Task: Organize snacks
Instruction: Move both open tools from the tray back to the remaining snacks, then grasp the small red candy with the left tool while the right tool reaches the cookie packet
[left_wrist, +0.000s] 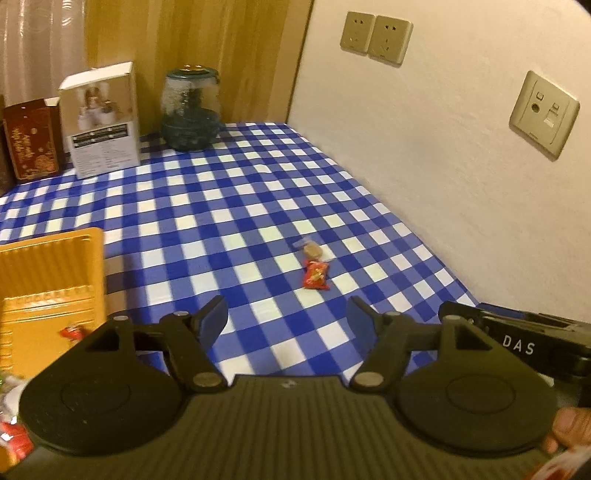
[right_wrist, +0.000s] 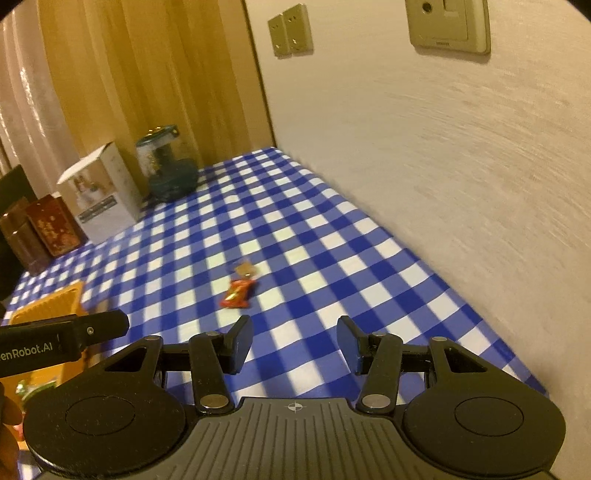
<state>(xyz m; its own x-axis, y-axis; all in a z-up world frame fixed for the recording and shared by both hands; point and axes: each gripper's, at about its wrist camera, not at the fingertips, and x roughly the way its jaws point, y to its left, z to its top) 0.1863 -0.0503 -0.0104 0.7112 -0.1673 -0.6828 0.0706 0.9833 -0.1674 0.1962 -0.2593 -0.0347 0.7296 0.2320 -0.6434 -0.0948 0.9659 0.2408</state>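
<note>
A red snack packet (left_wrist: 316, 274) lies on the blue-and-white checked tablecloth (left_wrist: 229, 206), with a small brown round snack in clear wrap (left_wrist: 312, 250) touching its far end. Both also show in the right wrist view, the red packet (right_wrist: 238, 293) and the brown snack (right_wrist: 245, 270). My left gripper (left_wrist: 286, 317) is open and empty, above the cloth short of the snacks. My right gripper (right_wrist: 294, 339) is open and empty, also short of them. An orange tray (left_wrist: 51, 280) at the left holds a small red snack (left_wrist: 72, 331); its corner shows in the right wrist view (right_wrist: 55, 302).
At the table's far end stand a dark red box (left_wrist: 32, 142), a white box (left_wrist: 101, 118) and a dark green glass jar (left_wrist: 192, 109). A wall with sockets (left_wrist: 443, 147) runs along the right edge. More wrapped snacks (left_wrist: 11, 435) lie at the lower left.
</note>
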